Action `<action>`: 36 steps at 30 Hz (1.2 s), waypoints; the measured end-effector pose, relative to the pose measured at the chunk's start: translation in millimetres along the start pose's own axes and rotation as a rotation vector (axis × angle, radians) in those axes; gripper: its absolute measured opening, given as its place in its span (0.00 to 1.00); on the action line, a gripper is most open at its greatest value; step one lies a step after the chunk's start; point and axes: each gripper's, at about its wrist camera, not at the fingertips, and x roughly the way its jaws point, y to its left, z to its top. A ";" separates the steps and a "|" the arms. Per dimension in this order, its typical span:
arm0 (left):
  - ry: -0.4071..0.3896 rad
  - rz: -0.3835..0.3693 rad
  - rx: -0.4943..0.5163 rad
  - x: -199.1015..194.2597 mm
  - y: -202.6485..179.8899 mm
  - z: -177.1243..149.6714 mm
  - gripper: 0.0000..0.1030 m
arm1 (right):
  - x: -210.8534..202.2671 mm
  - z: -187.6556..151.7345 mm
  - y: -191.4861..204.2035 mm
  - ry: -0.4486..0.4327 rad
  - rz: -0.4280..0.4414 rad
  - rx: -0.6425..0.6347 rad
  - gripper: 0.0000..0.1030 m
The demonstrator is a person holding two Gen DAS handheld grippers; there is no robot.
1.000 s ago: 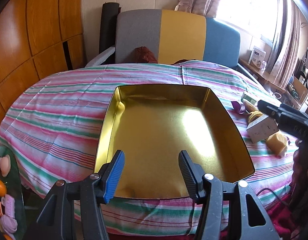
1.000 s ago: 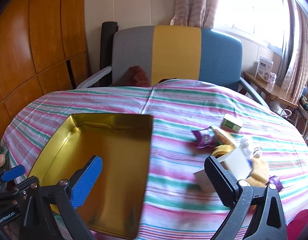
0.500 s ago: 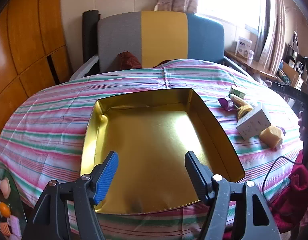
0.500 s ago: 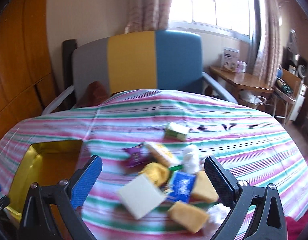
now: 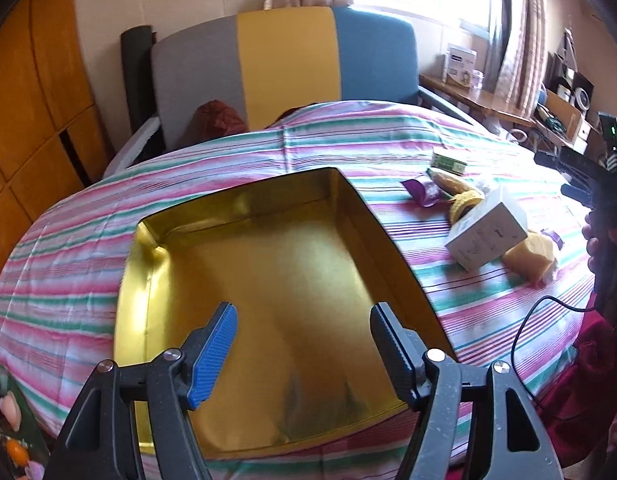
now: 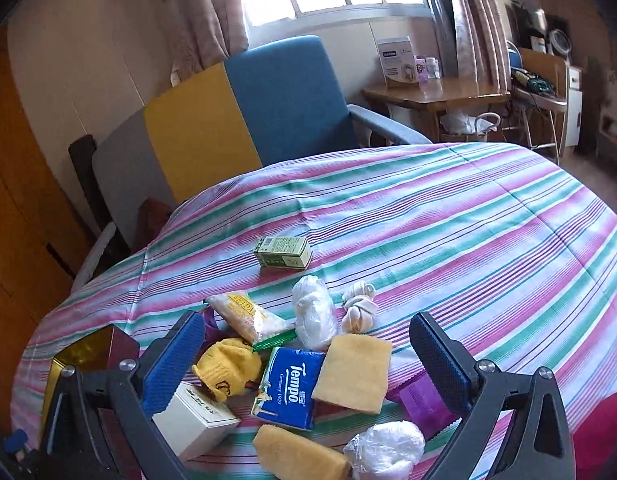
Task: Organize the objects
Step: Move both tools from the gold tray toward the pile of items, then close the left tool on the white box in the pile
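Observation:
A gold tin tray (image 5: 148, 280) lies empty on the striped tablecloth; its corner shows in the right wrist view (image 6: 80, 350). My left gripper (image 5: 302, 344) is open and empty above the tray's near part. My right gripper (image 6: 308, 356) is open and empty above a pile of small items: a blue Tempo tissue pack (image 6: 290, 388), a yellow sponge (image 6: 354, 372), a yellow knitted item (image 6: 228, 368), a white box (image 6: 196, 420), a snack packet (image 6: 248, 316), white plastic bundles (image 6: 312, 312) and a green box (image 6: 282, 252). The white box (image 5: 486, 234) and another sponge (image 5: 528, 256) show in the left wrist view.
A grey, yellow and blue chair (image 5: 268, 68) stands behind the table. A wooden side table (image 6: 436, 94) with a box stands by the window. The right gripper's body and the hand holding it (image 5: 600, 208) are at the table's right edge. A black cable (image 5: 548, 312) hangs there.
The right gripper has swung right, away from the tray and over the pile of items. The left gripper has drawn back a little and turned right; the tray now sits left of centre.

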 end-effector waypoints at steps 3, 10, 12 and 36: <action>0.021 -0.051 0.036 9.2 -13.8 9.4 0.68 | 1.0 0.3 -1.0 0.001 0.012 0.011 1.00; 0.070 -0.217 0.156 36.2 -68.6 38.0 0.67 | 0.3 1.4 -5.8 0.007 0.011 0.034 1.00; 0.091 -0.267 0.177 45.1 -87.2 46.6 0.67 | -0.1 1.8 -7.8 0.007 0.012 0.045 1.00; 0.082 -0.375 0.337 106.0 -169.8 67.1 0.50 | 6.0 6.3 -19.8 0.037 0.044 0.095 0.99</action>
